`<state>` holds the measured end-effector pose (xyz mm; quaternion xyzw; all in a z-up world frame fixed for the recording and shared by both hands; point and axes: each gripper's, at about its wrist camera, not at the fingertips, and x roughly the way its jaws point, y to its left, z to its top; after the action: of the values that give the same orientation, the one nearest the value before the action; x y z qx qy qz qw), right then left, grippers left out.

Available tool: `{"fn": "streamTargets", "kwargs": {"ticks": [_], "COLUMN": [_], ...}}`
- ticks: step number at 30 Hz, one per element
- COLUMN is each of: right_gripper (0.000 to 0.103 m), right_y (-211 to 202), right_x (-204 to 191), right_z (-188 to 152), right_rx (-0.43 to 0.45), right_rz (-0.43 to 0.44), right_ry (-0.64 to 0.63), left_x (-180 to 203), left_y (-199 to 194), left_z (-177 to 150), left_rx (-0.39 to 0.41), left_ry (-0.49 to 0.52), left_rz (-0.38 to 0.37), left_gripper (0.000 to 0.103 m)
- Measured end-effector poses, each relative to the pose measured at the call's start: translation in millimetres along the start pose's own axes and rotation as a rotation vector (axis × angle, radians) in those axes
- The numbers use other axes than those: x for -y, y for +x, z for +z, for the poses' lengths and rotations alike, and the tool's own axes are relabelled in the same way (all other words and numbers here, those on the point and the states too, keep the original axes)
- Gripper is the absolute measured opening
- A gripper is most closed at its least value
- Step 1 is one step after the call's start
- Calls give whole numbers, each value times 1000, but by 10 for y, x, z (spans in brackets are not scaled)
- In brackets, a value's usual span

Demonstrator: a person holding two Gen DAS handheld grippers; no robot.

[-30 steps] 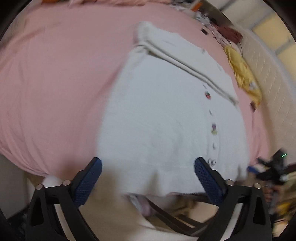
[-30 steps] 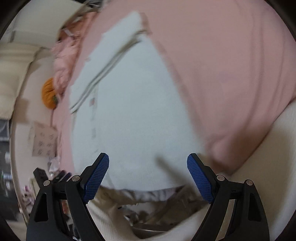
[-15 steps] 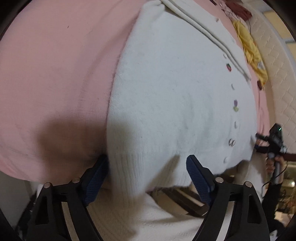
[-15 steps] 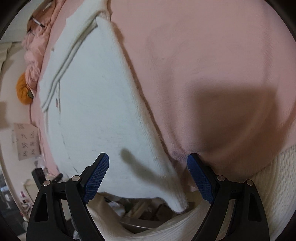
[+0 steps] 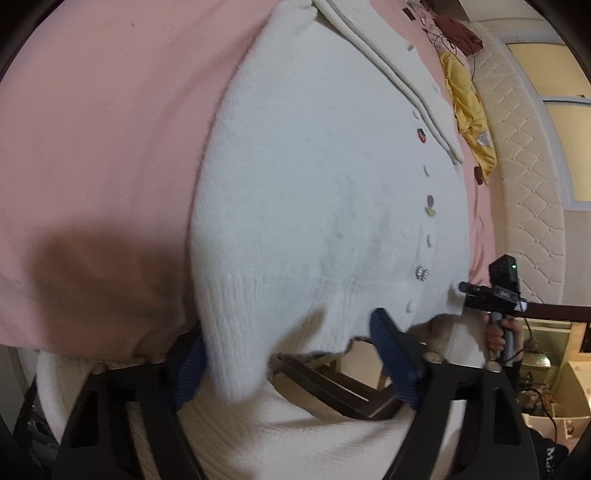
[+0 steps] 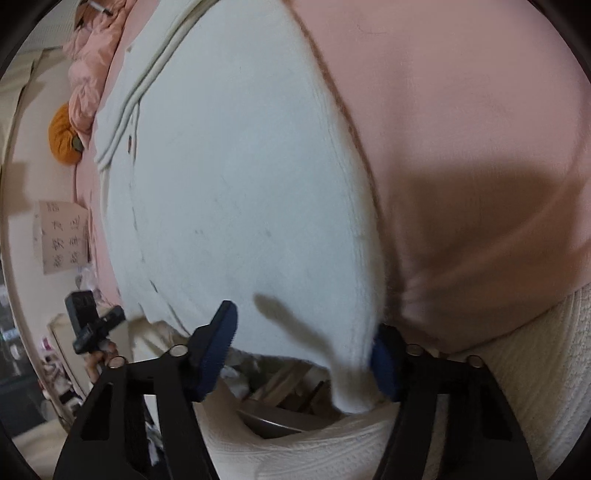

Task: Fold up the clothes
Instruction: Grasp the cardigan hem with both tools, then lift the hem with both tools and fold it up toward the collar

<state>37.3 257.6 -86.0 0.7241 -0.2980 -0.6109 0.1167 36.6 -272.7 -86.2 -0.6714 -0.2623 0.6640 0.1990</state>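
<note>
A white knitted cardigan (image 5: 314, 184) with small coloured buttons lies flat on a pink bed sheet (image 5: 92, 129), its ribbed hem hanging over the near bed edge. My left gripper (image 5: 291, 365) is open, and the hem's left corner droops between its blue pads. In the right wrist view the cardigan (image 6: 229, 177) fills the middle, and my right gripper (image 6: 303, 350) is open around the hem's right corner. The right gripper also shows in the left wrist view (image 5: 495, 291) by the hem's far corner.
A yellow garment (image 5: 469, 107) and a dark red one (image 5: 458, 33) lie near the quilted headboard (image 5: 524, 177). An orange cushion (image 6: 64, 136) and pink bedding (image 6: 92, 74) lie at the other end. A cream knitted blanket (image 6: 517, 362) hangs below the bed edge.
Both grippers have moved down and in toward the near hem; the hem corners now sit between the open jaws. The jaws stay wide.
</note>
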Motion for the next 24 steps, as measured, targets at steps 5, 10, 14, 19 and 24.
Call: {"fn": "streamTargets", "kwargs": {"ticks": [5, 10, 14, 19, 24], "right_gripper": [18, 14, 13, 13, 13], "right_y": [186, 56, -181, -465, -775], "right_x": [-73, -144, -173, -376, -573], "right_z": [2, -16, -46, -12, 149], "right_rx": [-73, -15, 60, 164, 275], "right_rz": [-12, 13, 126, 157, 151], "right_ry": [-34, -56, -76, -144, -218], "left_x": [-6, -17, 160, 449, 728], "left_y": [166, 121, -12, -268, -455], "left_z": [30, 74, 134, 351, 661], "left_rx": [-9, 45, 135, 284, 387], "left_ry": [-25, -73, -51, -36, -8], "left_rz": [54, 6, -78, -185, -225], "left_gripper": [21, 13, 12, 12, 12]}}
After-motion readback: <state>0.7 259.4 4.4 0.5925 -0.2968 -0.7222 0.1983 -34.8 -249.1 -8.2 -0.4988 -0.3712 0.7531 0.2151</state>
